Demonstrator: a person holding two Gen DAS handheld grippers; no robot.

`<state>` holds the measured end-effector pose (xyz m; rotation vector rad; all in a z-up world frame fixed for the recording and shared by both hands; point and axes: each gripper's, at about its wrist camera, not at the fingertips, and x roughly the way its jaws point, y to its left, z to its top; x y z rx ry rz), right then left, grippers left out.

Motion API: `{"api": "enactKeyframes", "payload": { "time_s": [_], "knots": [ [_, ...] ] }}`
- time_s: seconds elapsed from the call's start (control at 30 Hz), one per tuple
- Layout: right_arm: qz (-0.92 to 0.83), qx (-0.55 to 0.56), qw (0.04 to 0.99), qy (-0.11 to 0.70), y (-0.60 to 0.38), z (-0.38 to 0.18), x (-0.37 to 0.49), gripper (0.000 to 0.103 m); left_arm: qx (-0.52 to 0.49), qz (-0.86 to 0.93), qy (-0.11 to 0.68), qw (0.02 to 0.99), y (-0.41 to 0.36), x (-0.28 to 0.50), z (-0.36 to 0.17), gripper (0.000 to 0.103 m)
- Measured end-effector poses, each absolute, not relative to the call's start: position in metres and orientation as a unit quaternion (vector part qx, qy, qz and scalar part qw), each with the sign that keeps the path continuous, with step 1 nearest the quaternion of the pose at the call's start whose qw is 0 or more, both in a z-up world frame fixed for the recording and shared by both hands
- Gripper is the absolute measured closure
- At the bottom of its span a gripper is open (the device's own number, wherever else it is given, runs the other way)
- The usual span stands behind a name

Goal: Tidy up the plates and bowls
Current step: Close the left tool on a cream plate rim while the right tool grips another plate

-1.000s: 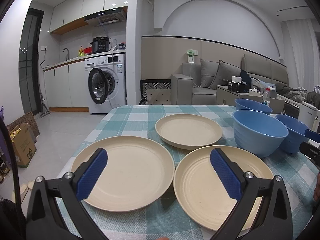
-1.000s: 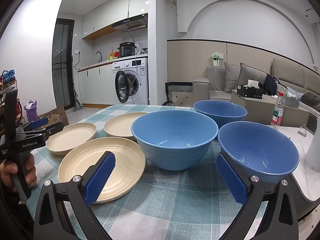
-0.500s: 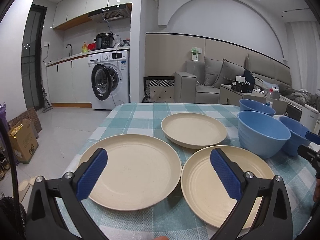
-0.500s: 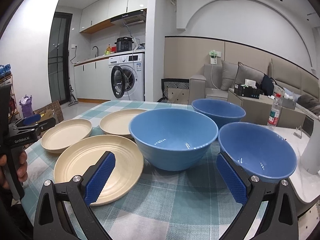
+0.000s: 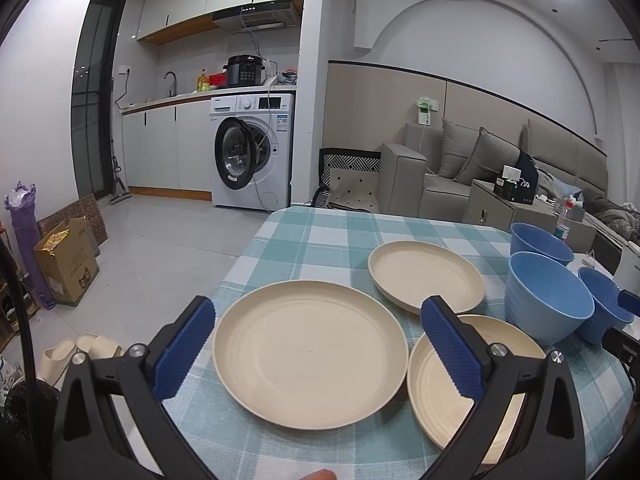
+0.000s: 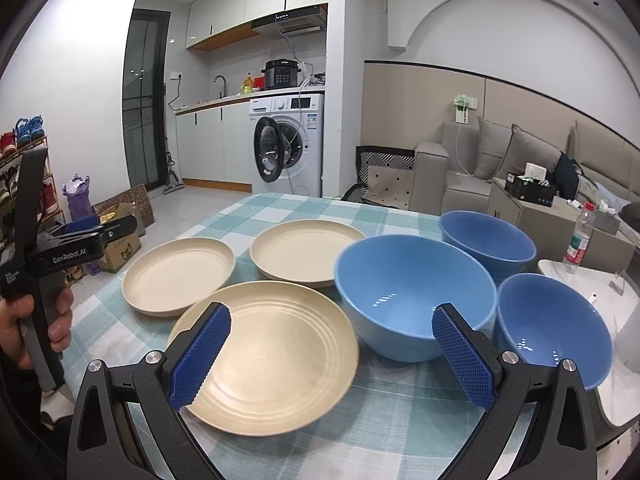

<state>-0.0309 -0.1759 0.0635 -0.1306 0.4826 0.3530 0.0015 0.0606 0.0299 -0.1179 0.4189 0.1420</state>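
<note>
Plates and bowls spread over a checked tablecloth (image 5: 320, 236). Left gripper (image 5: 316, 344) held level above the near edge, jaws wide apart, gripping nothing, aimed over the left cream plate (image 5: 310, 354). Seen from the right camera gripped upright in a hand (image 6: 38, 322) at the far left. Right gripper (image 6: 332, 354) likewise spread wide and empty, hovering over the near ridged plate (image 6: 268, 354) and the big blue bowl (image 6: 414, 296). Third plate (image 6: 306, 252) farther back; two smaller bowls (image 6: 486, 240) (image 6: 552, 324) at right.
</note>
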Motion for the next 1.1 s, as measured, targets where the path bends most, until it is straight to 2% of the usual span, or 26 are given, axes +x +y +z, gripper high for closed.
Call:
{"api": "enactKeyframes", "payload": {
  "time_s": [0.67,1.1],
  "knots": [
    [0.240,-0.053,0.927,0.282,-0.093,0.094,0.012,0.000,-0.058,0.098,0.236,0.965,0.096,0.013,0.029,0.000],
    [0.238,-0.104,0.913,0.315,-0.052,0.100,0.048,0.000,-0.072,0.104,0.271,0.954,0.114,0.029,0.007,0.000]
  ]
}}
